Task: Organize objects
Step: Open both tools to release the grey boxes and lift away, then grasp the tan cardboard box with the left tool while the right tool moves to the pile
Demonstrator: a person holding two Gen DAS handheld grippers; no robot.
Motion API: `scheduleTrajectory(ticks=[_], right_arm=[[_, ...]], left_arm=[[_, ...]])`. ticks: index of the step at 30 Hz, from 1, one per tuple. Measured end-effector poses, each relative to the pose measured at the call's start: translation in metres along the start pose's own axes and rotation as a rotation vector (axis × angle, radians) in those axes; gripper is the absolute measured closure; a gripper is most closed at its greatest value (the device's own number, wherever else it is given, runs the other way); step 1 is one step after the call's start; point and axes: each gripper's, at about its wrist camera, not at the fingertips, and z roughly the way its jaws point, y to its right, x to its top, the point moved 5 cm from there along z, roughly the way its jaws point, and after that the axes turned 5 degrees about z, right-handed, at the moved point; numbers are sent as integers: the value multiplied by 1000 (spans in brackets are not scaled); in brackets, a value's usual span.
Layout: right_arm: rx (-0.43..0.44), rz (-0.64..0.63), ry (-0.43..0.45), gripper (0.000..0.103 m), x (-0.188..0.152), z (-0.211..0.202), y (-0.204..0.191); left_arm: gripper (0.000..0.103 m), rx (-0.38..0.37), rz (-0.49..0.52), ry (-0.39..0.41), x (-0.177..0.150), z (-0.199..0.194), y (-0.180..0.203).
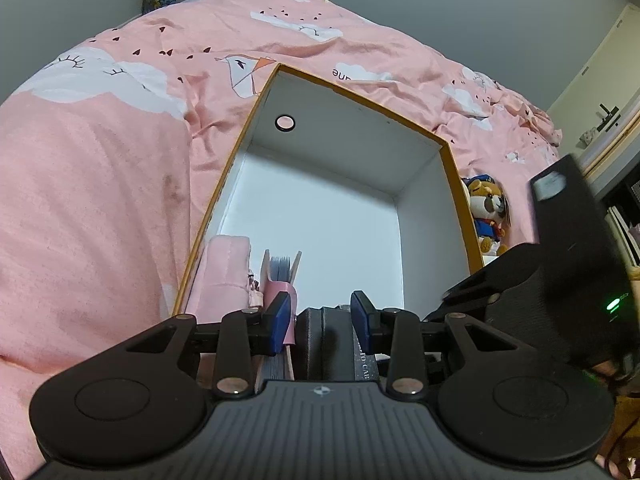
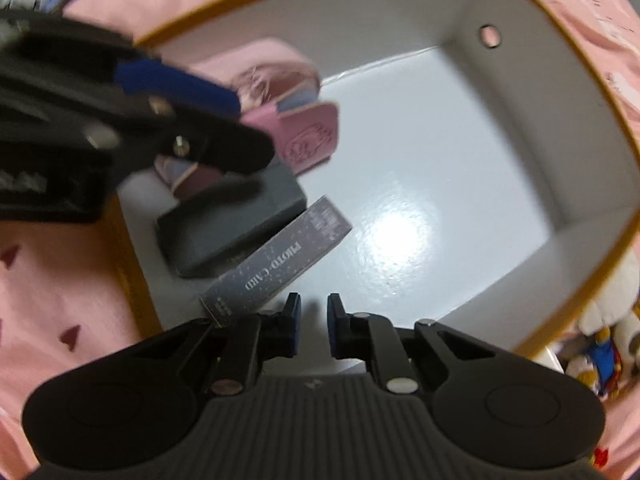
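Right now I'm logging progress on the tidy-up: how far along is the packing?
Done: pink pouch, pink card holder, dark box and photo card box stand in the orange-rimmed box. In hand: nothing; left gripper straddles the dark box, right gripper is open. Left: plush bear lies outside.

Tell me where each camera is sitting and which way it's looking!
Left wrist: sits on the left gripper, low at the near end of the orange-rimmed box, facing along it toward the pink bedspread; its blue fingers and a gloved hand show.
Right wrist: sits on the right gripper, looking down into the box; the blurred left gripper crosses.
Shared: pink card holder, dark grey box, PHOTO CARD box, bear toy.
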Motion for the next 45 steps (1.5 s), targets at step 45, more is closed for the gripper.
scheduleTrajectory(ticks=[45], right_arm=[[-122, 834, 536, 66, -188, -105, 124]], left_arm=[[60, -100, 491, 23, 1, 10, 182]])
